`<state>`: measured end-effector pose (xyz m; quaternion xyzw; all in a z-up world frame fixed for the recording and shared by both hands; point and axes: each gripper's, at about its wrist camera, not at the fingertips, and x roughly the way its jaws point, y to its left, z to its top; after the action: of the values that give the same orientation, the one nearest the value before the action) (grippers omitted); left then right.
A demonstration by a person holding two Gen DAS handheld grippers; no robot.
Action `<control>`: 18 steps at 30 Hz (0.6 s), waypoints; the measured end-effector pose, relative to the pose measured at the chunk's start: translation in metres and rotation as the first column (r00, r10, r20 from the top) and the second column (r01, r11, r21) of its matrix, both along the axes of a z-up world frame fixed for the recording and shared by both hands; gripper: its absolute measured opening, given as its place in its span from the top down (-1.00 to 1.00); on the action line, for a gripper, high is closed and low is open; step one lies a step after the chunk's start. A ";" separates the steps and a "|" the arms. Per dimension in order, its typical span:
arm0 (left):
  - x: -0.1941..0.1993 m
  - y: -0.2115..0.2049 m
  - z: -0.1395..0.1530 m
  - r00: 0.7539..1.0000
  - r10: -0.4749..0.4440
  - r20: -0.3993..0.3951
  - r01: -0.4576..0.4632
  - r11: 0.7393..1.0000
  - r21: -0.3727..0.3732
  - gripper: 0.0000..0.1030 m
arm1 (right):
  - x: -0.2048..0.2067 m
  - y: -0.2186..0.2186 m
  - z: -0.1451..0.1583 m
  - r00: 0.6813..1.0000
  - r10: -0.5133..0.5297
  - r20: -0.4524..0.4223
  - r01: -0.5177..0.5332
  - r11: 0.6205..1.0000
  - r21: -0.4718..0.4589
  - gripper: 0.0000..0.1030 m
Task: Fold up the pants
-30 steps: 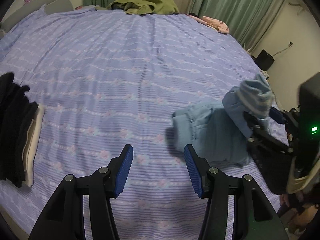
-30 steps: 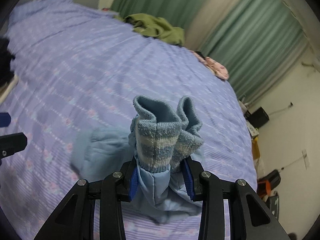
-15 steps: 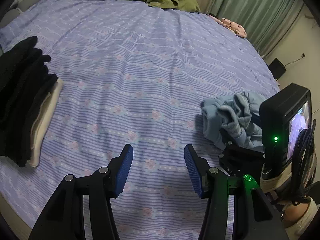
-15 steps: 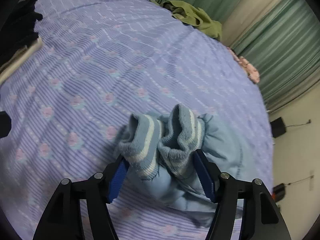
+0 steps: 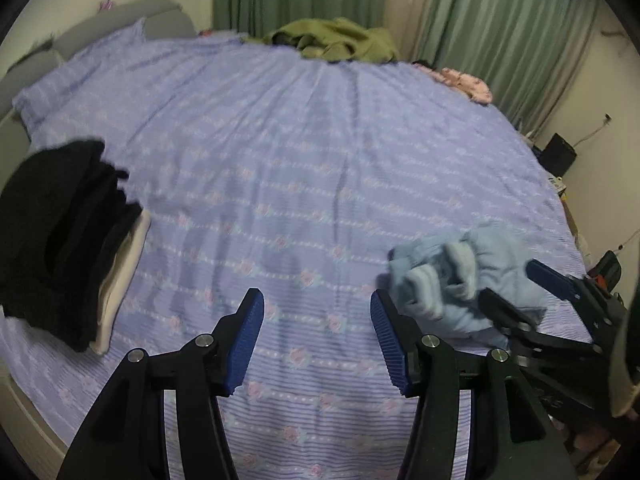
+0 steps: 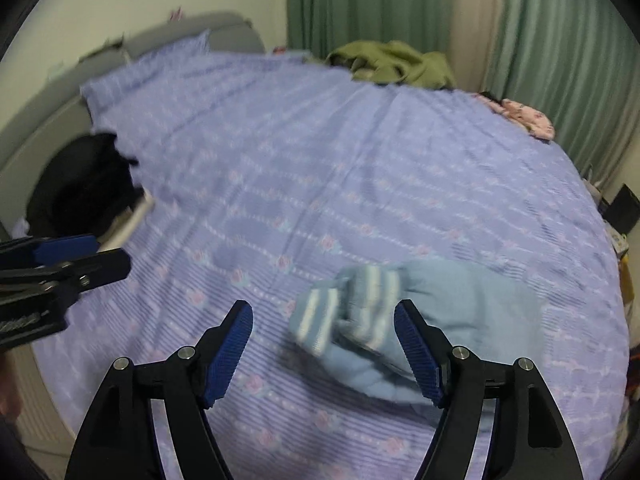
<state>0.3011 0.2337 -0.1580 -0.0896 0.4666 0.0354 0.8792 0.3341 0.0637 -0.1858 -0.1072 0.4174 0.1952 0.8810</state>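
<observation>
The light blue pants (image 6: 440, 304) lie folded in a bundle on the lilac bed sheet (image 6: 320, 168), striped cuffs on top and pointing left. My right gripper (image 6: 324, 312) hovers just above them. Its jaws are opening, and the cuffs sit in the gap by the right pad (image 6: 416, 348) without being pinched. In the left wrist view the pants (image 5: 452, 280) rest right of my left gripper (image 5: 316, 312), which is open over bare sheet, its jaws widening slightly with nothing between them. The right gripper (image 5: 520, 290) shows there at the bundle's near edge.
A stack of black clothes (image 5: 60, 232) on a cream folded piece sits at the bed's left edge. An olive garment (image 5: 336, 40) and a pink one (image 5: 464, 82) lie at the far side by green curtains. A dark box (image 5: 558, 154) stands on the floor at the right.
The right gripper, shut on the cuffs a second ago, has set the pants down and let go. Both grippers have lifted and drawn back from the bundle.
</observation>
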 end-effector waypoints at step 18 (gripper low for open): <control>0.024 -0.113 -0.024 0.998 -0.005 -0.056 -0.003 0.989 -0.145 -0.48 | 0.003 -0.238 0.017 0.874 -0.481 -0.068 0.482 0.839 0.252 -0.60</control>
<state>0.3249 0.1203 -0.1822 -0.1523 0.4924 0.0035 0.8569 0.3372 -0.1748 -0.1687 0.1182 0.4022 0.0213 0.9077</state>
